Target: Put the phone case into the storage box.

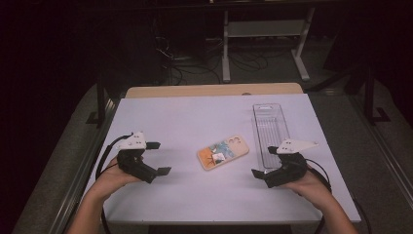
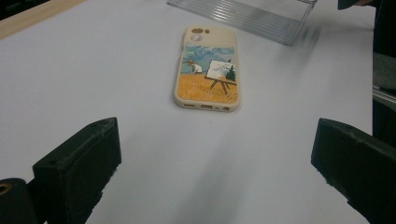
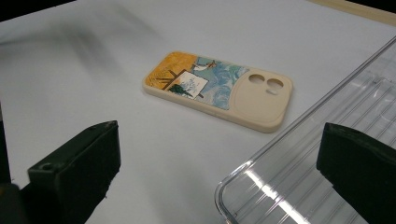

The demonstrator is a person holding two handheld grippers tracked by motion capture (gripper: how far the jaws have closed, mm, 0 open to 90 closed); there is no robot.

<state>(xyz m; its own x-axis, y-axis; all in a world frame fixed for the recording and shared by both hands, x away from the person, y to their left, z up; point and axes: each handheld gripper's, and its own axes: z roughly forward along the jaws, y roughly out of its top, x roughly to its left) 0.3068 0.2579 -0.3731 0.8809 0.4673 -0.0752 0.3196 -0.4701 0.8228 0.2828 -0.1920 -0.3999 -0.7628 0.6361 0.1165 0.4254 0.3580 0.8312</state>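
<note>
A cream phone case (image 1: 223,152) with a painted field and easel lies flat, back up, in the middle of the white table (image 1: 195,117). My left gripper (image 1: 158,158) hovers to its left, jaws wide apart and empty; in the left gripper view the phone case (image 2: 208,68) lies ahead beyond the fingertips (image 2: 79,161). My right gripper (image 1: 265,161) sits to the case's right, open and empty. In the right gripper view the phone case (image 3: 219,88) lies ahead, and the clear tray (image 3: 317,172) is under the right jaw.
A clear ribbed plastic tray (image 1: 271,131) lies lengthwise right of the case, its near end beside my right gripper. The clear tray (image 2: 247,16) shows at the top of the left gripper view. A wooden strip (image 1: 214,90) runs along the table's far edge.
</note>
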